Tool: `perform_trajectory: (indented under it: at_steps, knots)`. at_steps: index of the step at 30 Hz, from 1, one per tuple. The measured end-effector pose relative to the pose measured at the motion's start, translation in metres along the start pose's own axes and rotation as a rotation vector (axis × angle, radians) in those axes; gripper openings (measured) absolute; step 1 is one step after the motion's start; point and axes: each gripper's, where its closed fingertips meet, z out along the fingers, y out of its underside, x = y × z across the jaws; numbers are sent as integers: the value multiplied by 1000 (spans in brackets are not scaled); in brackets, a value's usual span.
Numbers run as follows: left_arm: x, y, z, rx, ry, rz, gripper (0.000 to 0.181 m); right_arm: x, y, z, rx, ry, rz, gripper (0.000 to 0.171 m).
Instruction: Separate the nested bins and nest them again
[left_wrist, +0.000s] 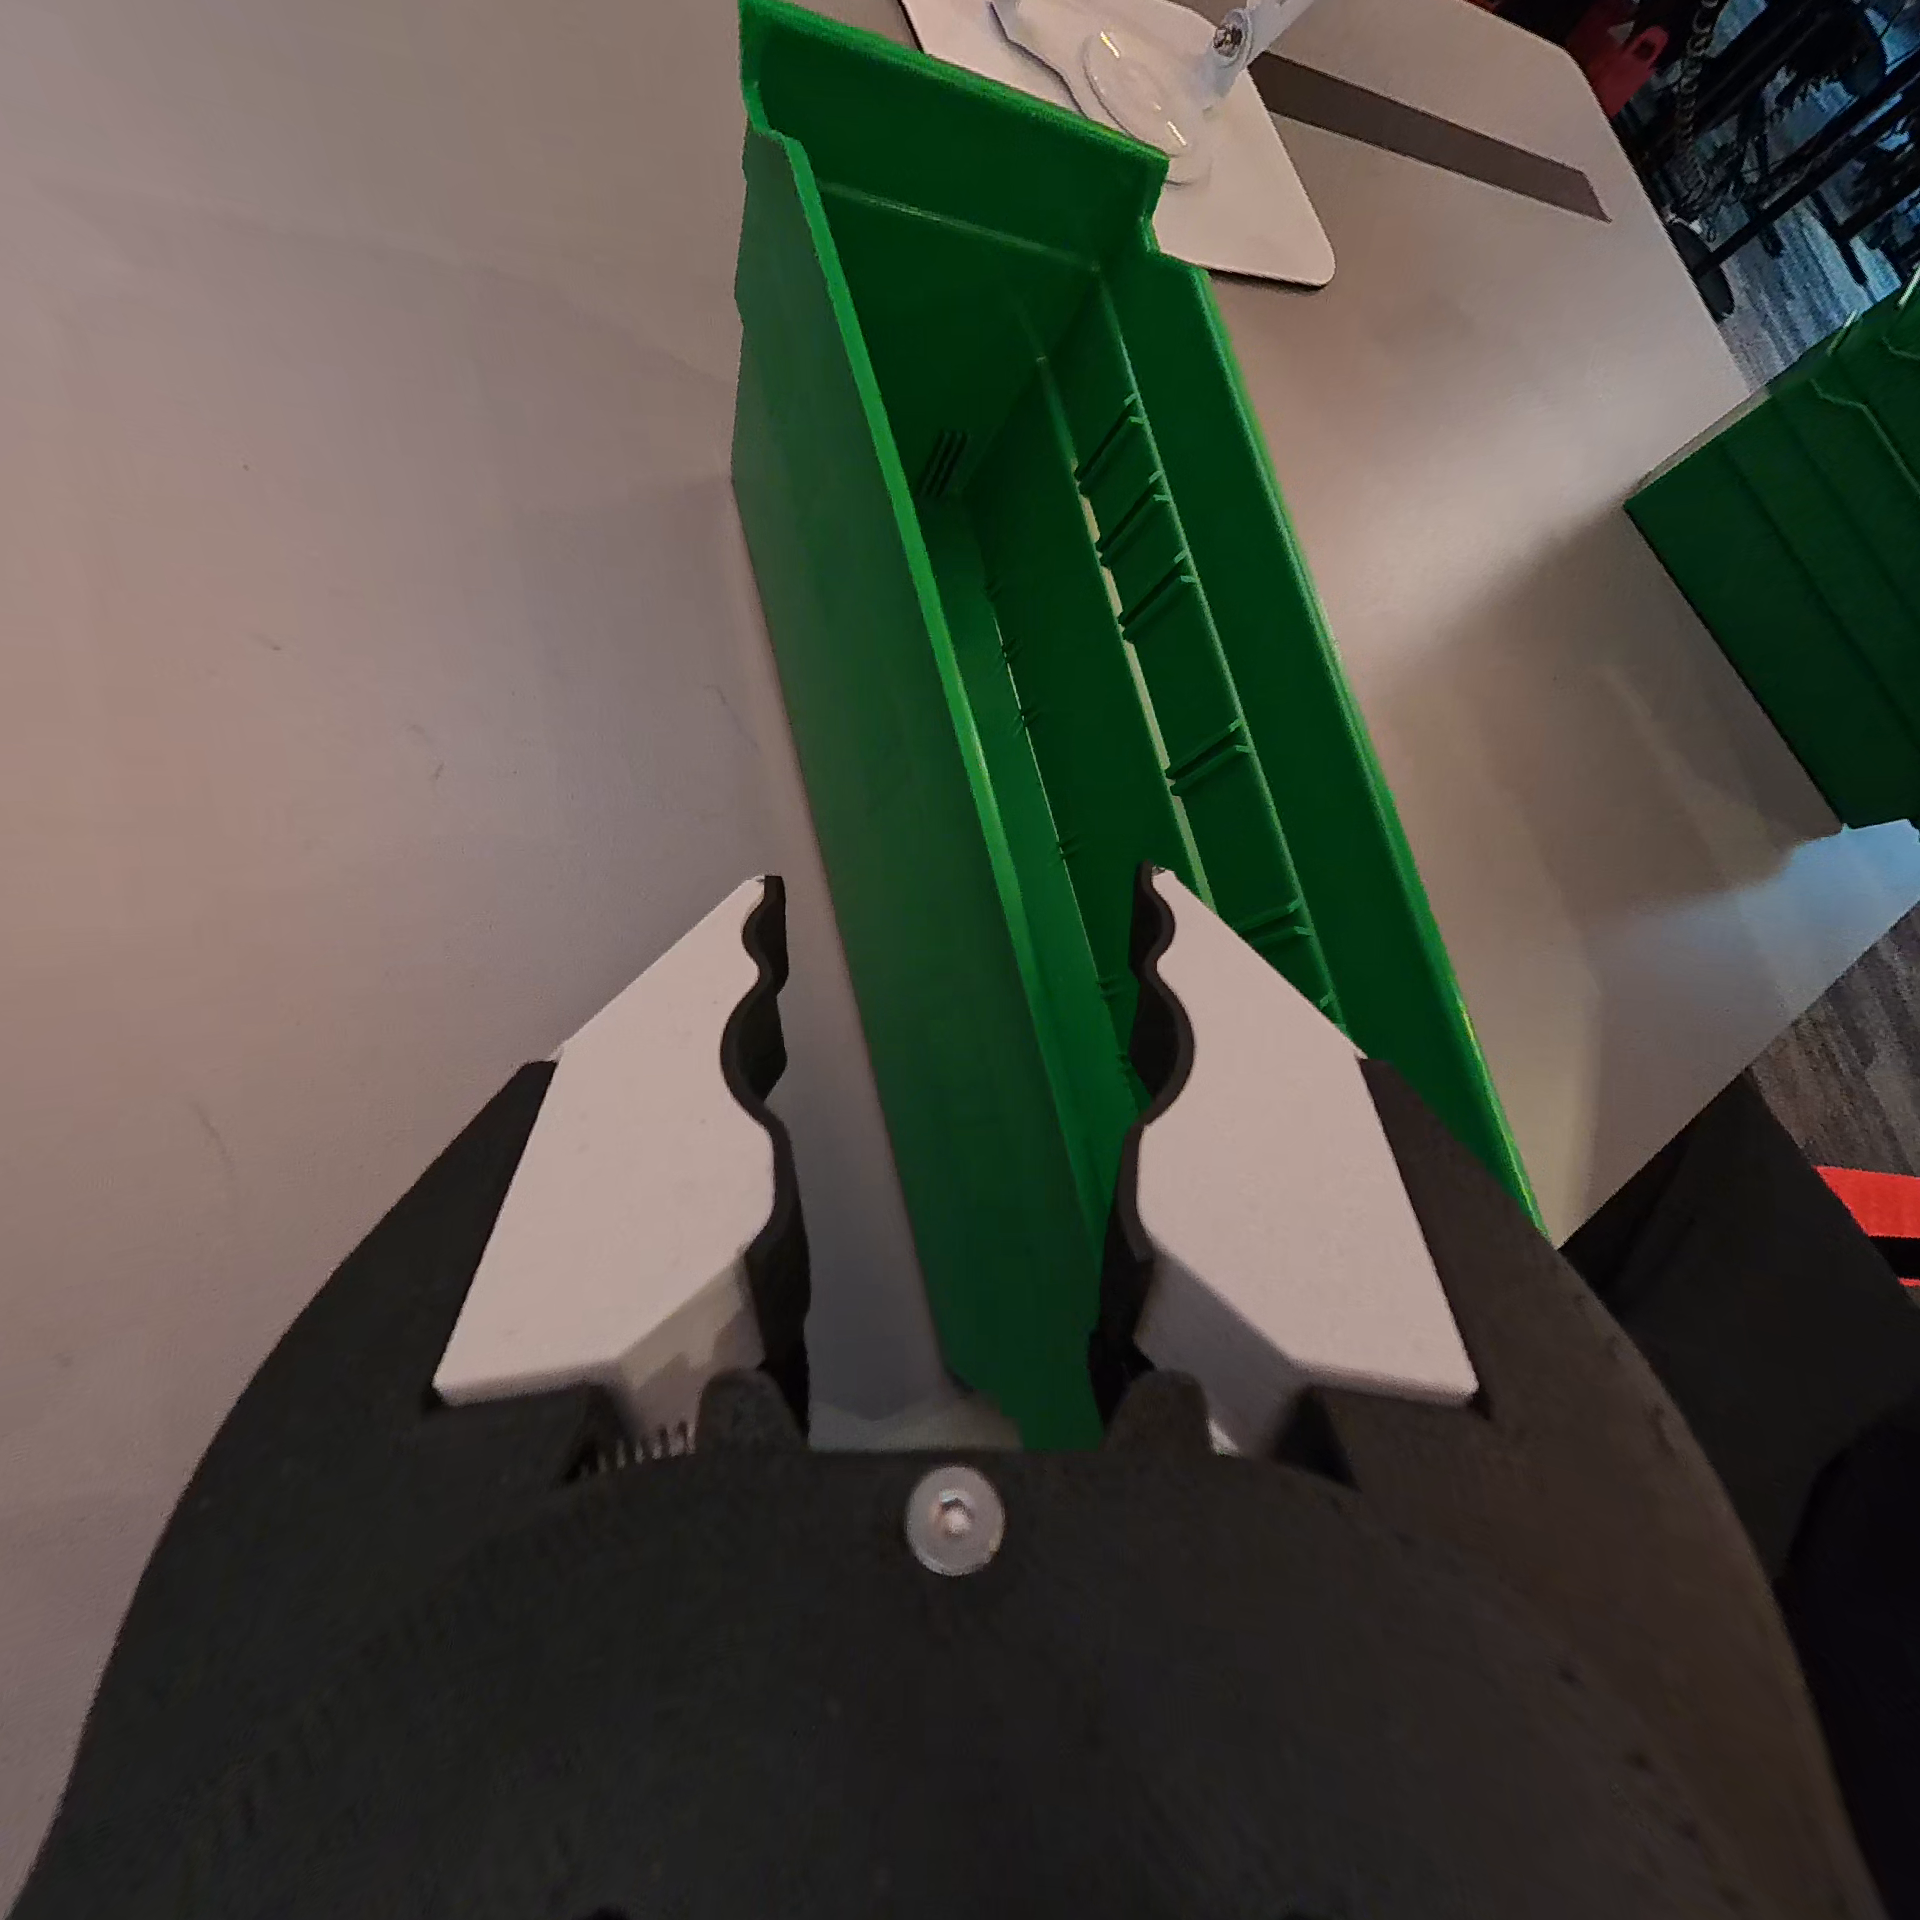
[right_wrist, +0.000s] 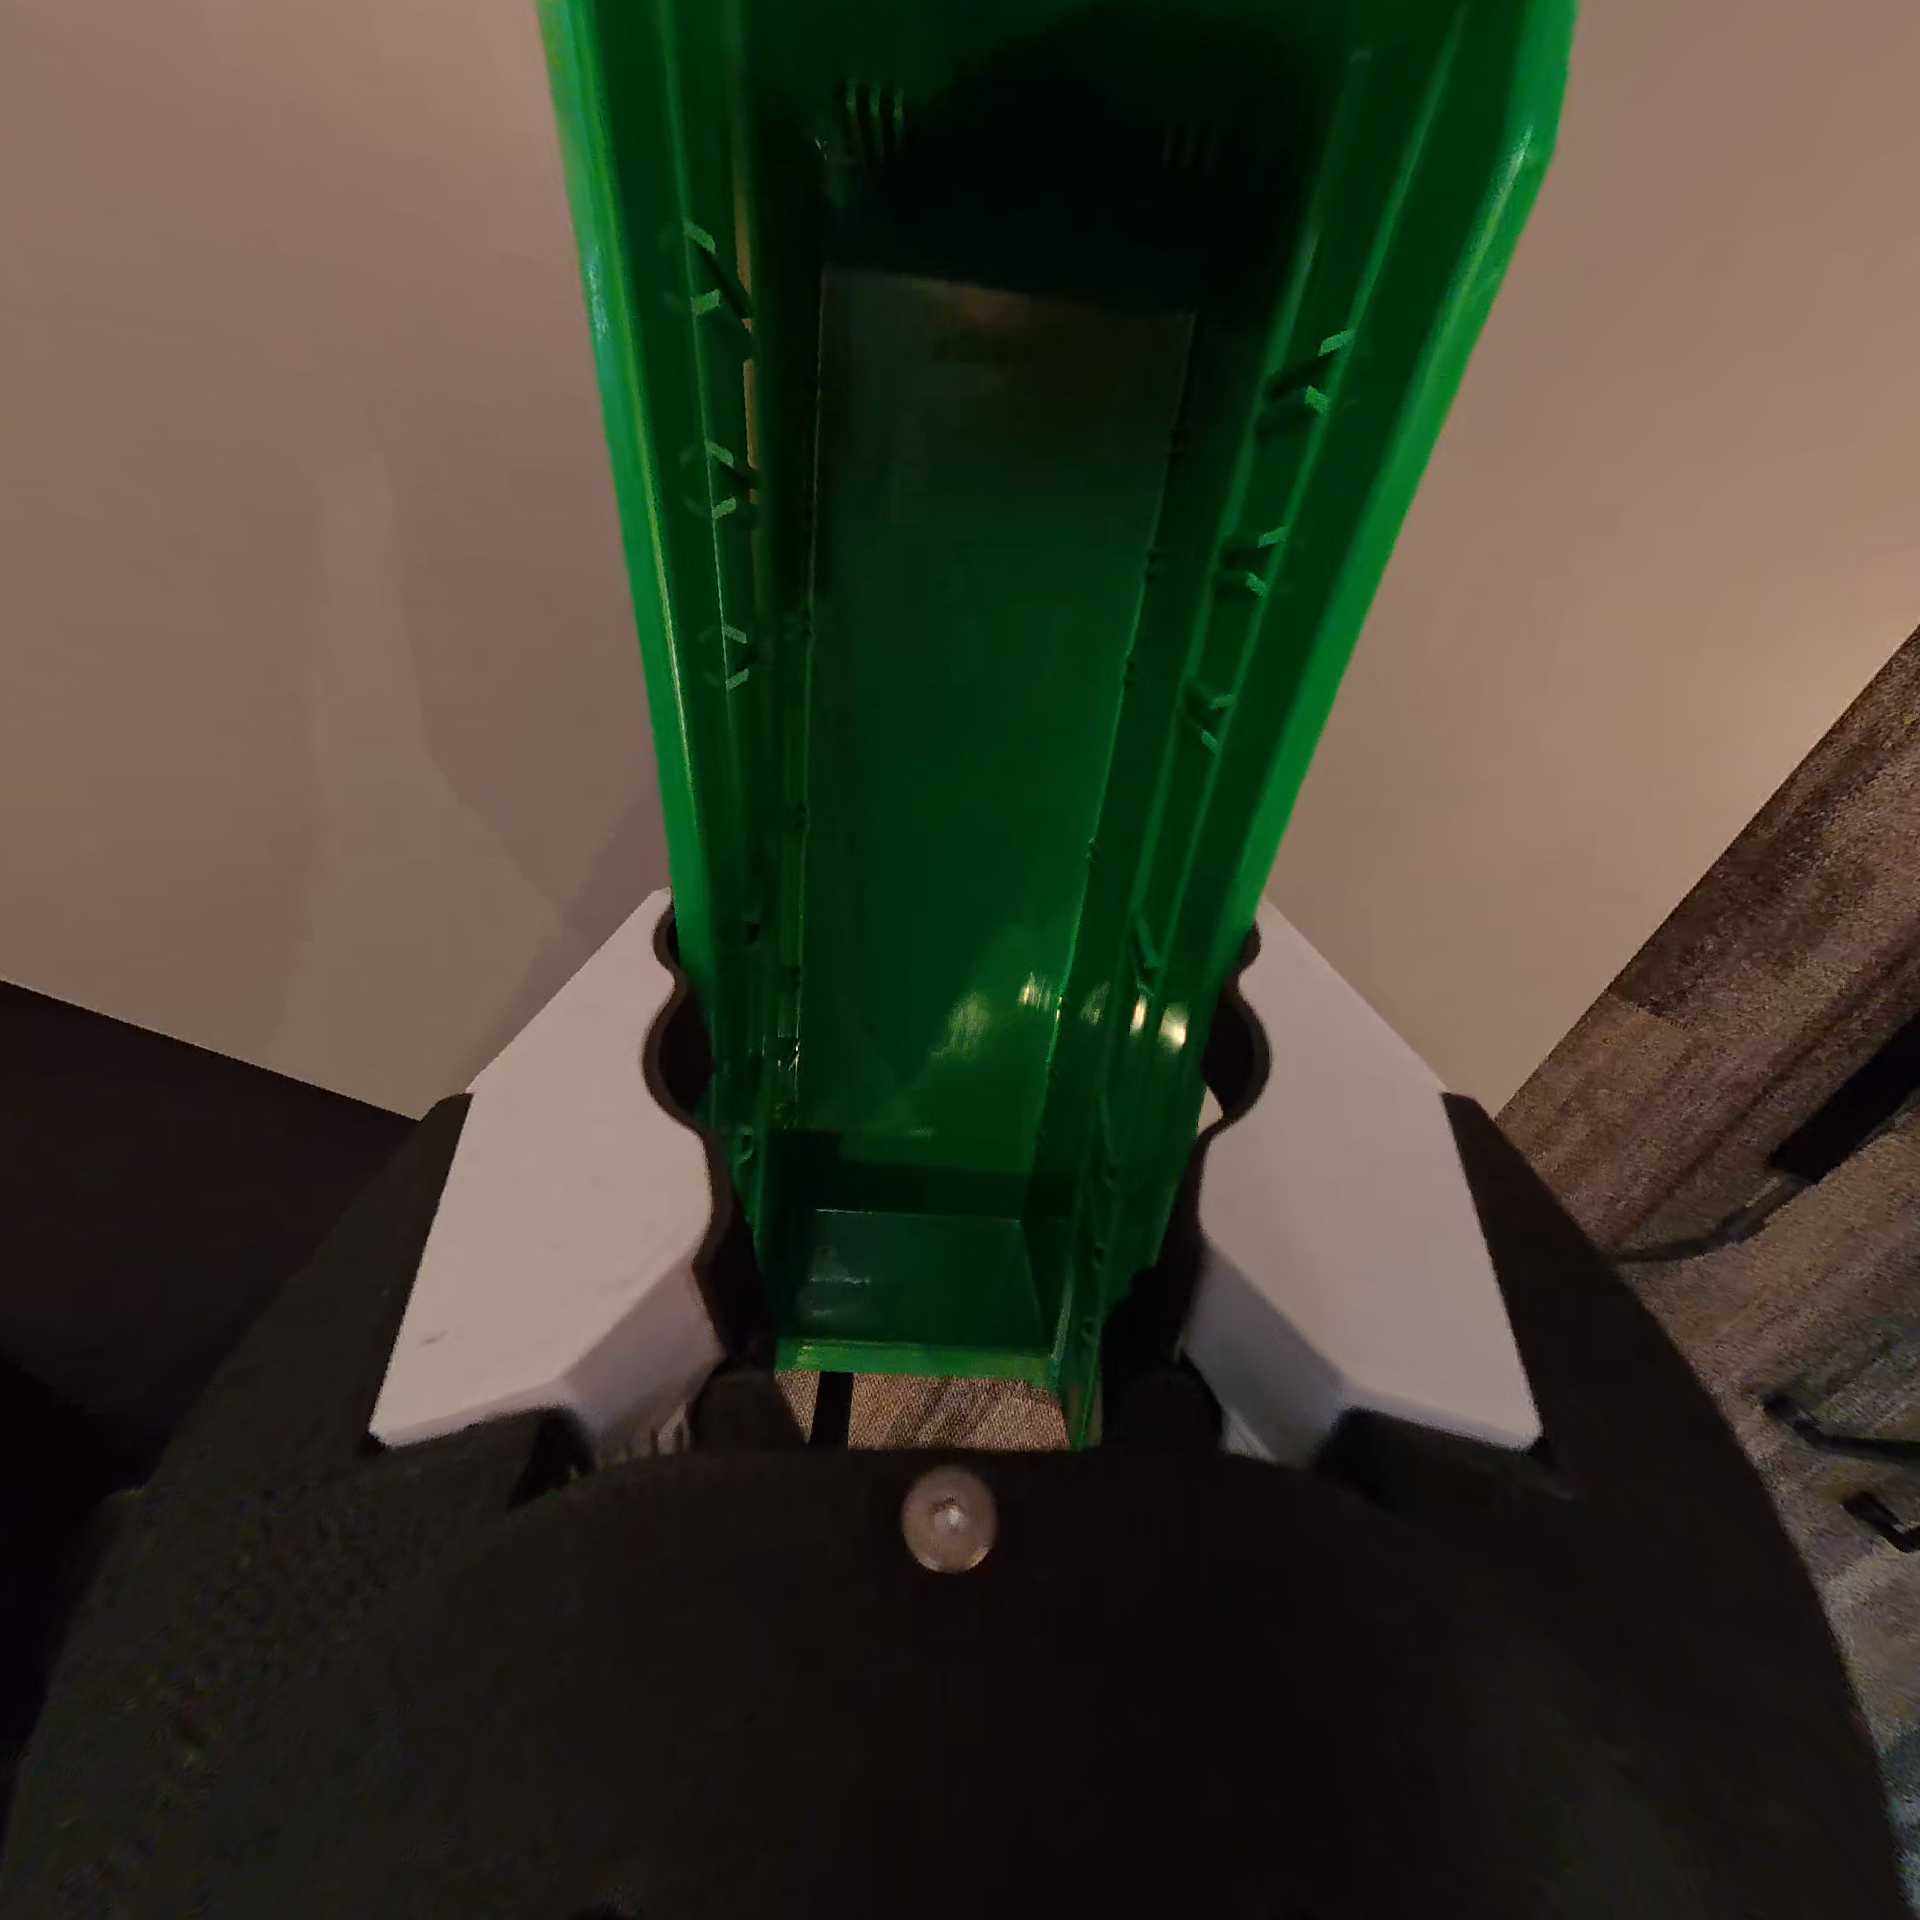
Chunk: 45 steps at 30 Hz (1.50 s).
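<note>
A long green bin (left_wrist: 1049, 343) lies on the pale table (left_wrist: 364, 520), running away from me. My left gripper (left_wrist: 956, 914) is open and straddles the bin's left side wall near its near end. The right finger (left_wrist: 1247, 1143) touches the wall's inner side, and the left finger (left_wrist: 644, 1143) stands apart from its outer side. A second green bin (left_wrist: 1808, 582) shows at the right edge of the left wrist view. In the right wrist view my right gripper (right_wrist: 961, 935) is shut across the width of a green bin (right_wrist: 987, 623), one finger on each side wall. Carpet shows under that bin's near end.
A white flat plate (left_wrist: 1268, 208) with a clear suction cup on it lies at the back of the table, beside a dark strip (left_wrist: 1455, 145). The table's edge runs along the right, with grey carpet (right_wrist: 1714, 1039) below. A dark object (left_wrist: 1745, 1299) sits at lower right.
</note>
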Motion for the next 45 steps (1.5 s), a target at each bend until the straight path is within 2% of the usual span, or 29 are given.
perform_trajectory:
  at_steps: [7,13,17,19,23,31,35,40,45]
  knots:
    - [1,1,1,-7,2,4,65,0,1,1,-13,-14,2,101]
    - [2,1,1,-7,2,6,65,0,2,6,-62,-29,-2,121]
    - [1,1,0,-5,0,5,65,-2,-12,-9,22,-32,-7,127]
    - [1,1,1,-6,0,4,65,0,-22,-20,72,-10,-10,125]
    - [2,2,3,-13,3,9,65,2,-37,-21,123,7,-22,105]
    - [0,0,-2,-1,1,4,65,4,-38,-11,119,16,-5,107]
    - [4,4,0,-23,22,9,63,3,-44,-26,189,60,5,111]
    - [21,11,9,-81,70,67,54,-29,-59,-57,319,108,-56,104]
    - [39,14,24,-117,55,117,46,-115,-85,-67,446,17,-199,105]
